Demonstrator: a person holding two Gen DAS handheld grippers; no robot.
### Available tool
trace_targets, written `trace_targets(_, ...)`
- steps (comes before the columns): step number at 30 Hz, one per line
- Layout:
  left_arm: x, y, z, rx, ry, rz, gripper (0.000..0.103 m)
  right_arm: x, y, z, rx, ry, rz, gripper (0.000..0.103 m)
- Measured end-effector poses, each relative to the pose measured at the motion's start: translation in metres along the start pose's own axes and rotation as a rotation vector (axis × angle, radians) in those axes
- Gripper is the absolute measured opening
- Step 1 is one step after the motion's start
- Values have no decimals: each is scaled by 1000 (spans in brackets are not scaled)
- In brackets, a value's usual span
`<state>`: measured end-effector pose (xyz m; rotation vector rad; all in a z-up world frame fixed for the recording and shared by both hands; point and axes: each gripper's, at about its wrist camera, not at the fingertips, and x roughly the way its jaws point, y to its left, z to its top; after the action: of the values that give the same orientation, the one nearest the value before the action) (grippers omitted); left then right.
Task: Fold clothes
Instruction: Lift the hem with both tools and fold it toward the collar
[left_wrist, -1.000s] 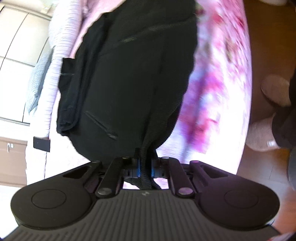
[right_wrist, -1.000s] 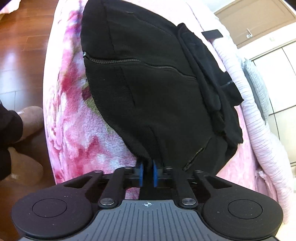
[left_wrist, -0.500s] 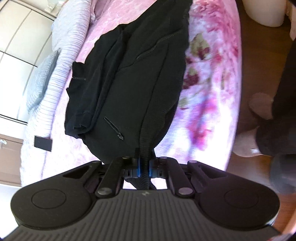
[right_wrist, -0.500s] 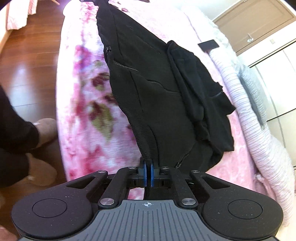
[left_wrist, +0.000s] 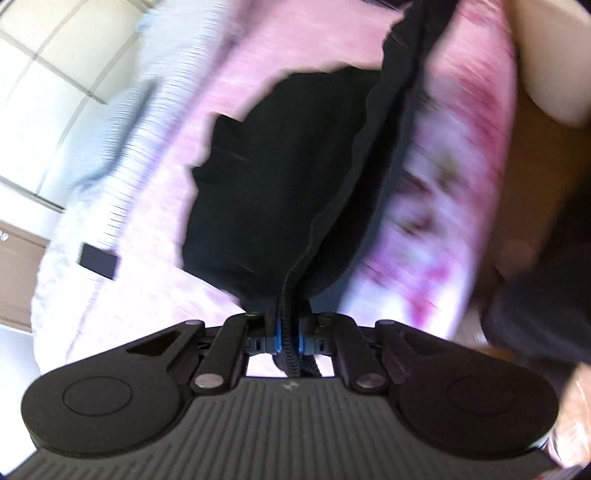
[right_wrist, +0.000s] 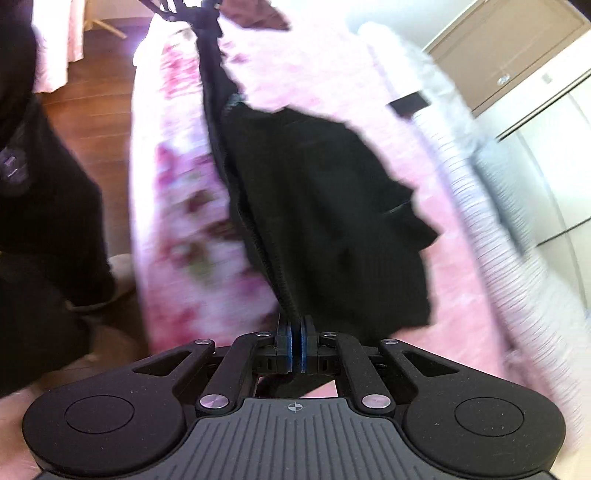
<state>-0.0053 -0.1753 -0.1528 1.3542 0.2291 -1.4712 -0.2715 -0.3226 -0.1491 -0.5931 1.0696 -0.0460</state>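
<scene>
the ribbed hem of a black zip-up garment (left_wrist: 280, 199) is pinched between the closed jaws of the left gripper (left_wrist: 289, 334), with a cord-like fold of the hem bunched through the blue pads. the same black garment (right_wrist: 325, 229) is clamped at its hem edge by the right gripper (right_wrist: 295, 347), whose pads are pressed nearly together on a thin layer of cloth. between the two grips the hem is stretched into a taut line, seen edge-on in both views, and the other gripper appears at the far end of that line at the top of the right wrist view. the lower part of the garment hangs down and lies bunched on the pink floral blanket (left_wrist: 443, 206), which covers a bed.

compared with half a second ago, the garment is seen more edge-on and narrower; its broad front panel, spread wide a second ago, is now folded back on itself into a smaller dark mass. both views have become strongly blurred, where the earlier ones were sharp. the grip of each gripper on the hem is unchanged.

a small black rectangular object (left_wrist: 98, 256) lies on the blanket near the striped white bedding (right_wrist: 517, 236). the person's dark trouser leg (right_wrist: 48, 206) and a tan slipper (right_wrist: 120, 273) are seen on the wooden floor (right_wrist: 96, 110) beside the bed.
</scene>
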Motion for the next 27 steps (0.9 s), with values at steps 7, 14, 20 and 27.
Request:
trace_targets(7,115,139,44,-66,4,-128,6,103,-160,33,54,65,28,3)
trace_targets(14,253,235,59,-127,41,-295,6,233,-268,39,171,181,153,3)
trace_targets(20,320,276,59,-184,67,-374,6,293,-307,34,209,209,229,3)
trace_targets(27,359,306,63,-265,113,-387,7,338,-350,32,290,168,289,3)
